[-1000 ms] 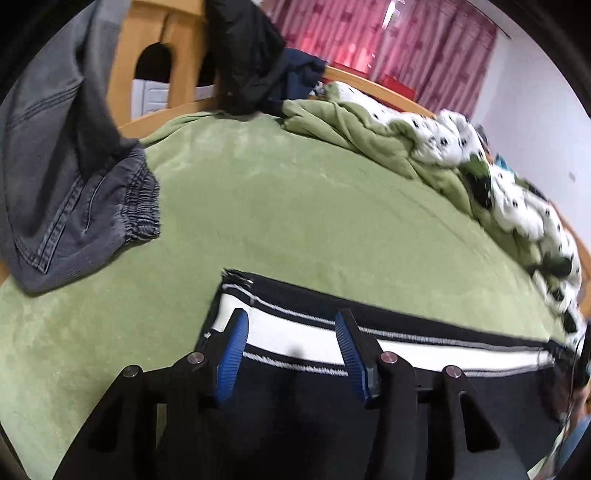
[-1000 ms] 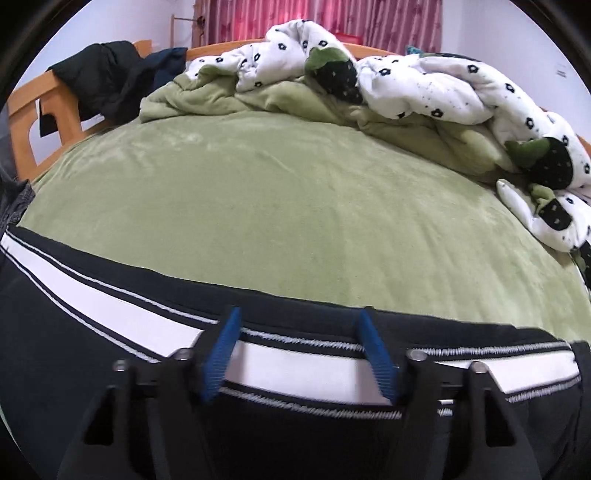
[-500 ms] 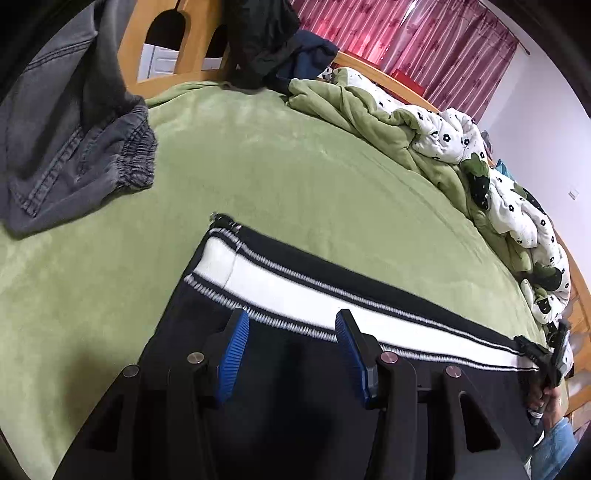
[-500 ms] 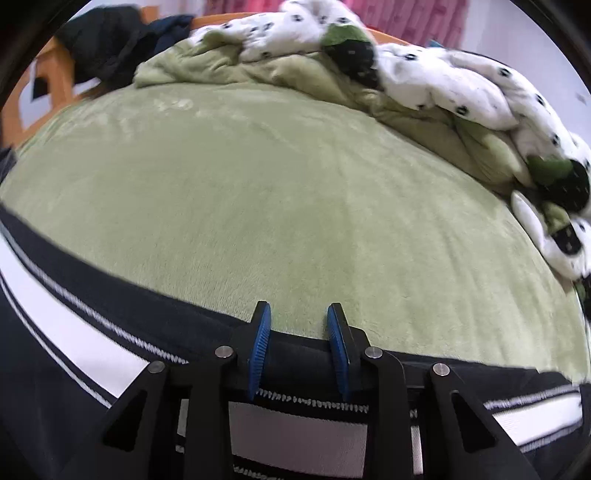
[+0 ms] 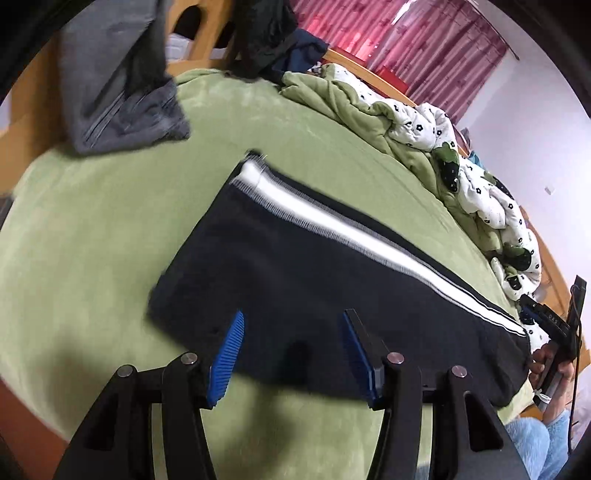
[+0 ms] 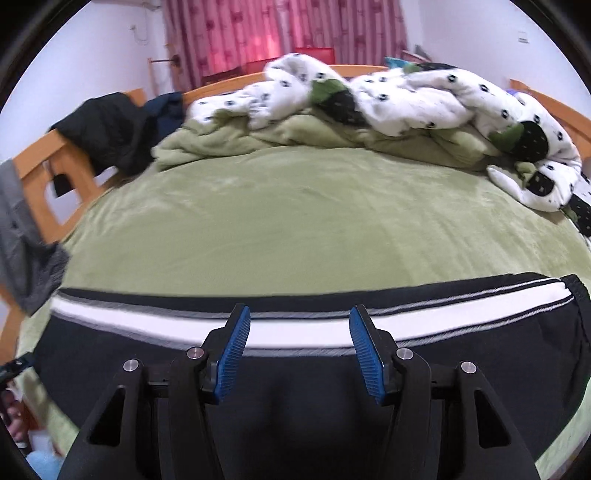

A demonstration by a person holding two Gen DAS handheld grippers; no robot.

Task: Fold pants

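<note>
Through my left wrist camera, my left gripper hangs over the near edge of the black pants, its blue pads set apart and spreading wider, gripping nothing; the dark cloth only lies beneath the gap. The pants stretch long across the green bed cover, with a white side stripe running along their far edge towards the right. A grey garment drapes over the wooden bed frame at upper left, a dark jacket hangs beside it, and a crumpled white-and-green duvet lines the far side of the bed under red curtains. At the far right I catch my right gripper, with my hand on its handle. Through my right wrist camera, that right gripper floats above the pants with its pads apart and widening, nothing clamped between them; the white stripe passes behind the gap. The pants lie flat across the near part of the green cover, with the duvet heaped along the far edge and the jacket over the frame at left.
</note>
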